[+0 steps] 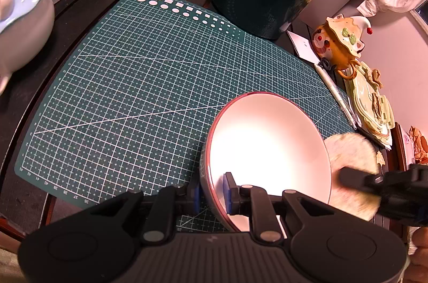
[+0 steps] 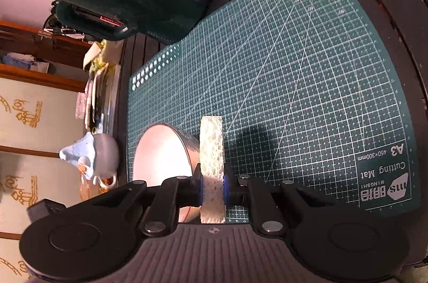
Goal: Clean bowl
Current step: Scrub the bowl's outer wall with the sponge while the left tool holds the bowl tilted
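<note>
**A:** Left wrist view first. Where is the bowl?

**B:** The bowl (image 1: pixel 267 149) is tipped up on its side over the near right corner of the green cutting mat (image 1: pixel 160 85), white inside facing right. The left gripper (image 1: pixel 212 192) is pinching its rim, one pad on the grey outer wall and one on the inside. The sponge (image 1: pixel 350 149) sits at the bowl's right rim, carried by the right gripper (image 1: pixel 358 181) coming in from the right edge.

**A:** So the wipe is on the outside?

**B:** It looks that way. I judge the step to be scrubbing the outer wall; the inside looks clean, though glare hides much of it.

**A:** And the right wrist view?

**B:** The right gripper (image 2: pixel 212 189) is closed on the sponge (image 2: pixel 212 149), which stands on edge, its flat face touching the bowl's (image 2: pixel 165 149) grey outer wall. The bowl lies near the mat's (image 2: pixel 294 82) short edge, towards the blue-lidded pot (image 2: pixel 99 152) off the mat.

**A:** How to do it well?

**B:** Keep the rim pinch firm so the bowl cannot swing, press the sponge's broad face flat, and sweep along the curve. Turn the bowl between strokes rather than reaching round. Too hard a push could lever the rim out of the pads.
</note>
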